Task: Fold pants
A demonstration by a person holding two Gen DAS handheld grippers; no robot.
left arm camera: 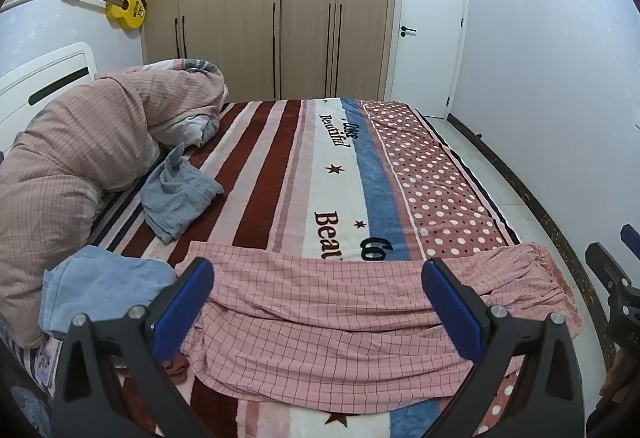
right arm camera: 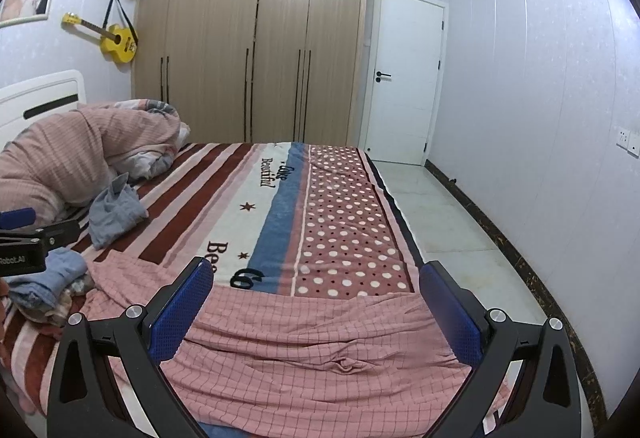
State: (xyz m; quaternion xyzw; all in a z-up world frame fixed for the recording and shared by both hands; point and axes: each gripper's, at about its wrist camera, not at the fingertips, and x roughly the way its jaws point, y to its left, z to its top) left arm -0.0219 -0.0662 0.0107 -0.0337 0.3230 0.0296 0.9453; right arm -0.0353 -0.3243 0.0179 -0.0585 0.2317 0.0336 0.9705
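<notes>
Pink checked pants (left arm camera: pixel 332 318) lie spread crosswise on the near part of the bed, with the gathered waistband (left arm camera: pixel 548 278) at the right edge. They also show in the right wrist view (right arm camera: pixel 320 350). My left gripper (left arm camera: pixel 318 278) is open and empty, held above the pants. My right gripper (right arm camera: pixel 316 282) is open and empty, above the waist end of the pants. Its dark frame shows at the right edge of the left wrist view (left arm camera: pixel 612 278).
The striped and dotted blanket (left arm camera: pixel 280 158) covers the bed. A crumpled blue garment (left arm camera: pixel 176 194) and a second blue cloth (left arm camera: pixel 104 278) lie at the left. A rolled pink duvet (left arm camera: pixel 80 142) sits by the headboard. The tiled floor (right arm camera: pixel 448 218) runs along the right.
</notes>
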